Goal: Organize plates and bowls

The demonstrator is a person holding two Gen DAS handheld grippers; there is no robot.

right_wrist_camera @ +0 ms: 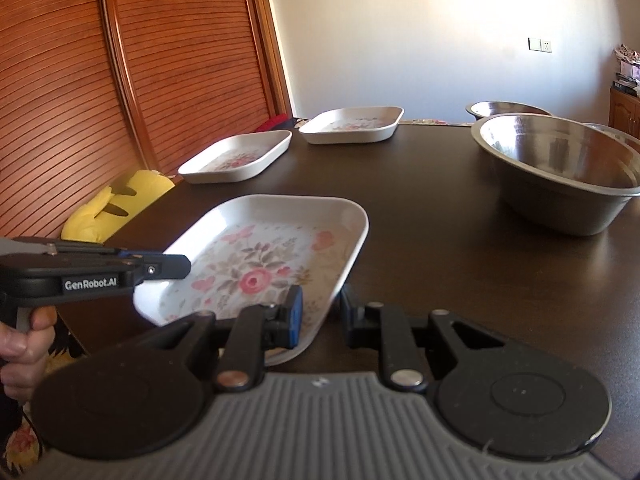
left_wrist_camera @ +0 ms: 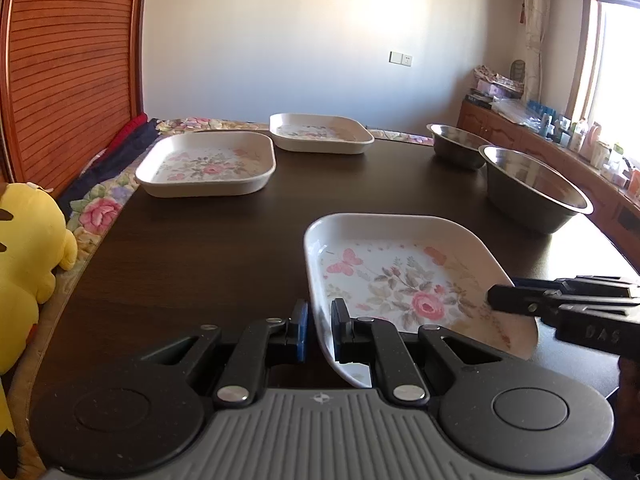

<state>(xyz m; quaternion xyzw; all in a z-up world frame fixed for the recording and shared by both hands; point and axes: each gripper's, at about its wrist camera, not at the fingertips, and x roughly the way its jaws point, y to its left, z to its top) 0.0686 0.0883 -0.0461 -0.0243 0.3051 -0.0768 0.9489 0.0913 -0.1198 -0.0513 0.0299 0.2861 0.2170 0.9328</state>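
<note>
A square white plate with a rose print (left_wrist_camera: 400,280) (right_wrist_camera: 256,264) sits nearest on the dark table (left_wrist_camera: 200,260). My left gripper (left_wrist_camera: 320,332) is shut on its left rim, one pad inside and one outside. From the other side, my right gripper (right_wrist_camera: 322,316) is shut on the plate's right rim. Each gripper also shows in the other's view: the right gripper (left_wrist_camera: 494,300) and the left gripper (right_wrist_camera: 184,266). Two more floral plates (left_wrist_camera: 208,164) (left_wrist_camera: 320,132) lie apart at the far left. A large steel bowl (left_wrist_camera: 536,192) (right_wrist_camera: 560,168) and a smaller one (left_wrist_camera: 456,140) stand at the right.
A yellow plush toy (left_wrist_camera: 28,240) (right_wrist_camera: 116,204) leans at the table's left edge on a floral cloth (left_wrist_camera: 96,212). A slatted wooden door (right_wrist_camera: 160,80) stands behind it. A cluttered wooden cabinet (left_wrist_camera: 560,136) runs along the right wall under the window.
</note>
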